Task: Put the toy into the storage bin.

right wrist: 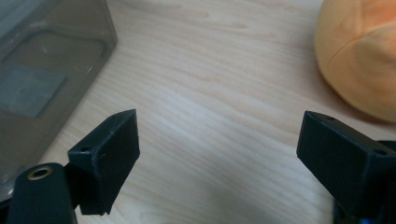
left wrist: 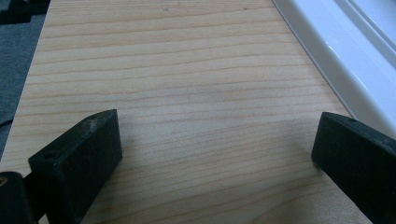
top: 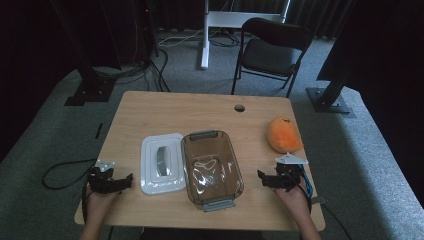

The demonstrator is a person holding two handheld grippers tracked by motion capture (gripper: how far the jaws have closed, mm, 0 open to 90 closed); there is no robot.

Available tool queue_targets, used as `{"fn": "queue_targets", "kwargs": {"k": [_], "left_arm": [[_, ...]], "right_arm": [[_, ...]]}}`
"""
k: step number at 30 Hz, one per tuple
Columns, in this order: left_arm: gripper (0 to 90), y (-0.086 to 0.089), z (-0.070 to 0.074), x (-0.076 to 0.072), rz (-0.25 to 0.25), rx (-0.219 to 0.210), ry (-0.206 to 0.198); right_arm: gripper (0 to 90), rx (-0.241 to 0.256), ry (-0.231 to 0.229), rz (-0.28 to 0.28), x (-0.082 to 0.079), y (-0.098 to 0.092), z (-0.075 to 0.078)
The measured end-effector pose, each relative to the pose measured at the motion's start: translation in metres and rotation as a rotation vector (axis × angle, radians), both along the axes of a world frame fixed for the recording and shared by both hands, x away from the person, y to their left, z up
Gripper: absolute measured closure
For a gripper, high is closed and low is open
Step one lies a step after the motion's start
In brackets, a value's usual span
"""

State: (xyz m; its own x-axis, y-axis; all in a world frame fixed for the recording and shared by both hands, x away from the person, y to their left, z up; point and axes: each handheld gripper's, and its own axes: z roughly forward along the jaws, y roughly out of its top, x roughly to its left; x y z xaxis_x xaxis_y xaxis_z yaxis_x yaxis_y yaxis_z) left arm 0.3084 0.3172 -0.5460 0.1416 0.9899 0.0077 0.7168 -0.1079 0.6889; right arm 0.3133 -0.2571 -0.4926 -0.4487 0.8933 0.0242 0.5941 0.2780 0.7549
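Observation:
A clear, smoky plastic container (top: 212,167) with grey end handles sits open at the table's middle, nothing in it. Its white lid (top: 161,162) with a grey handle lies flat just to its left. An orange plush toy (top: 284,134) rests at the right. My left gripper (top: 120,183) hovers low at the front left, open, with the lid's white rim (left wrist: 336,56) to its right. My right gripper (top: 266,179) is open at the front right, between the container wall (right wrist: 51,70) and the orange plush (right wrist: 364,56). Nothing lies between either pair of jaws.
The wooden table (top: 200,107) has a small round cable hole (top: 239,108) near its far edge. A black folding chair (top: 272,50) and a white desk leg (top: 205,35) stand beyond it. Cables (top: 60,172) trail off the left side.

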Motion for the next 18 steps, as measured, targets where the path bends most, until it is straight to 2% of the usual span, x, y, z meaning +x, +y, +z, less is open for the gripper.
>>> {"fn": "queue_targets", "kwargs": {"k": [13,18], "left_arm": [[2.1,0.000,0.000,0.000,0.000,0.000,-0.001],[2.1,0.000,0.000,0.000,0.000,0.000,-0.001]], "right_arm": [[13.2,0.051,-0.054,-0.089,0.020,-0.024,0.031],[13.2,0.046,-0.069,-0.125,0.030,-0.033,0.040]]}}
